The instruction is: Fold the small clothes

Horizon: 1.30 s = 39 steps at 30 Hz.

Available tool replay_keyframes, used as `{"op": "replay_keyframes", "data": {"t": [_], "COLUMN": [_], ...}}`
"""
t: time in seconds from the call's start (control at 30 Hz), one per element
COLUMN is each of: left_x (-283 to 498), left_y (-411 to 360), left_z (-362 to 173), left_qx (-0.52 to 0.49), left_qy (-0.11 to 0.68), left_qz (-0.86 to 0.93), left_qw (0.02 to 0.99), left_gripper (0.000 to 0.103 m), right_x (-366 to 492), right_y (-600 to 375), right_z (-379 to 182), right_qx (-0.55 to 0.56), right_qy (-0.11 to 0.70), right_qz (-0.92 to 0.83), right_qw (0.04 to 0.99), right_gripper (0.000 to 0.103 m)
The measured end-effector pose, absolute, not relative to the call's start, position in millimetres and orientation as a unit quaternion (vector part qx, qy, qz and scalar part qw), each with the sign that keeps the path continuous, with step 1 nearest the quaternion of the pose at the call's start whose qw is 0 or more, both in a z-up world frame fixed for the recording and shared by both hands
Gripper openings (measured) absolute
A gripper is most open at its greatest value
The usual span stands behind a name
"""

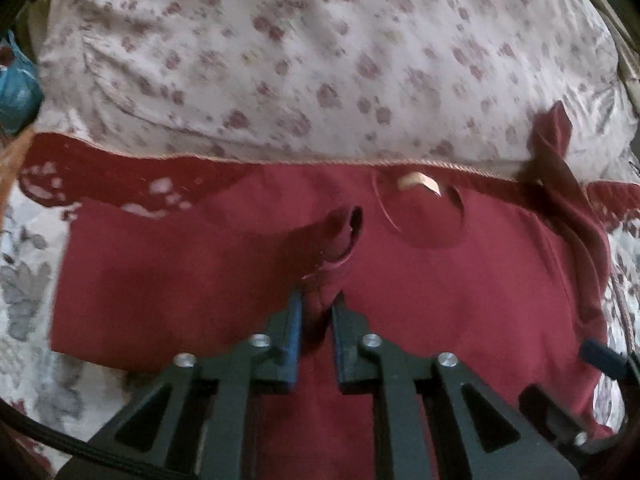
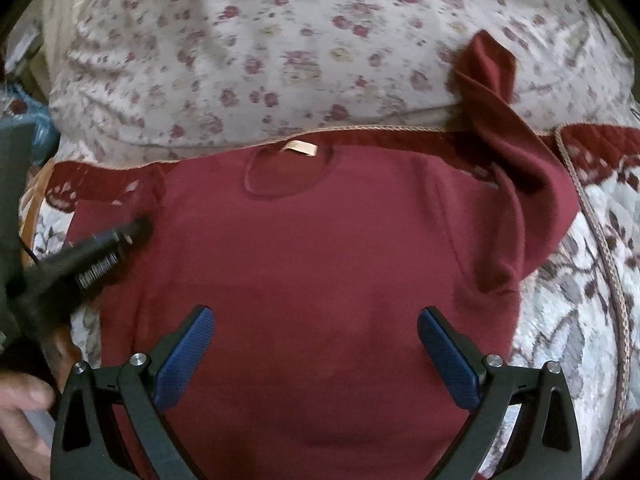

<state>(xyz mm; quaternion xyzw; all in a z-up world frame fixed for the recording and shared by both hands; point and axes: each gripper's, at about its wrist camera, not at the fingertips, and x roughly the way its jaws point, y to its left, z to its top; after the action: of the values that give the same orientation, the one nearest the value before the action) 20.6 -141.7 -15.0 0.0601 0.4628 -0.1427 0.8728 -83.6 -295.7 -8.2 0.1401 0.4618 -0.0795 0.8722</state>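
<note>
A dark red long-sleeved top lies flat on a bed, neck opening and beige label at the far side. In the left wrist view my left gripper is shut on a raised fold of the top, the left sleeve's cuff standing up just beyond the fingertips. The top's right sleeve trails up onto a pillow. My right gripper is open and empty, hovering over the top's lower middle. The left gripper shows at the left of the right wrist view.
A floral pillow lies behind the top. A quilted floral bedspread with a dark red border and cord trim lies under the top. A blue object sits at the far left. A hand shows at lower left.
</note>
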Motion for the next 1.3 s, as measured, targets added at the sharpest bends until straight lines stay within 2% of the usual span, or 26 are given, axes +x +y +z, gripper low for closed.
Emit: {"op": "replay_keyframes", "data": {"t": [0.07, 0.2, 0.23, 0.27, 0.4, 0.47, 0.53, 0.73, 0.77, 0.8, 0.87, 0.93, 1.1, 1.3], "left_x": [19, 11, 8, 3, -3, 0, 7, 37, 39, 39, 39, 41, 40, 38], "left_y": [-139, -120, -112, -99, -51, -21, 8, 50, 53, 55, 58, 62, 72, 62], "left_z": [-19, 5, 15, 26, 45, 42, 33, 6, 6, 7, 12, 14, 16, 12], "left_qx": [0.051, 0.056, 0.063, 0.074, 0.09, 0.082, 0.063, 0.035, 0.032, 0.027, 0.018, 0.013, -0.007, 0.007], "left_qy": [0.47, 0.463, 0.451, 0.434, 0.395, 0.389, 0.391, 0.428, 0.427, 0.424, 0.416, 0.413, 0.41, 0.416], "left_qz": [-0.153, -0.164, -0.155, -0.135, -0.052, -0.006, 0.037, 0.091, 0.096, 0.097, 0.102, 0.111, 0.115, 0.104], "left_qw": [0.868, 0.869, 0.877, 0.888, 0.913, 0.918, 0.918, 0.899, 0.899, 0.9, 0.903, 0.904, 0.905, 0.903], "left_gripper": [0.035, 0.057, 0.067, 0.072, 0.076, 0.077, 0.077, 0.077, 0.077, 0.077, 0.077, 0.077, 0.077, 0.077], "right_x": [-83, -77, -74, -71, -50, -35, -16, 28, 34, 38, 45, 48, 33, -1], "right_y": [-299, -296, -294, -291, -273, -257, -240, -215, -212, -207, -198, -193, -207, -277], "right_z": [-8, -6, -5, -5, -6, -9, -15, -36, -39, -40, -39, -30, 13, 67], "right_qx": [0.145, 0.158, 0.158, 0.158, 0.159, 0.148, 0.142, 0.184, 0.185, 0.174, 0.143, 0.12, 0.098, 0.101], "right_qy": [0.459, 0.455, 0.454, 0.454, 0.453, 0.461, 0.475, 0.49, 0.487, 0.482, 0.476, 0.465, 0.413, 0.349], "right_qz": [-0.079, -0.062, -0.055, -0.049, -0.005, 0.021, 0.05, 0.088, 0.089, 0.084, 0.077, 0.082, 0.076, -0.012], "right_qw": [0.873, 0.874, 0.875, 0.875, 0.877, 0.875, 0.867, 0.848, 0.849, 0.854, 0.864, 0.873, 0.902, 0.932], "right_gripper": [0.103, 0.103, 0.103, 0.103, 0.095, 0.082, 0.075, 0.075, 0.071, 0.065, 0.032, 0.009, 0.009, 0.009]}}
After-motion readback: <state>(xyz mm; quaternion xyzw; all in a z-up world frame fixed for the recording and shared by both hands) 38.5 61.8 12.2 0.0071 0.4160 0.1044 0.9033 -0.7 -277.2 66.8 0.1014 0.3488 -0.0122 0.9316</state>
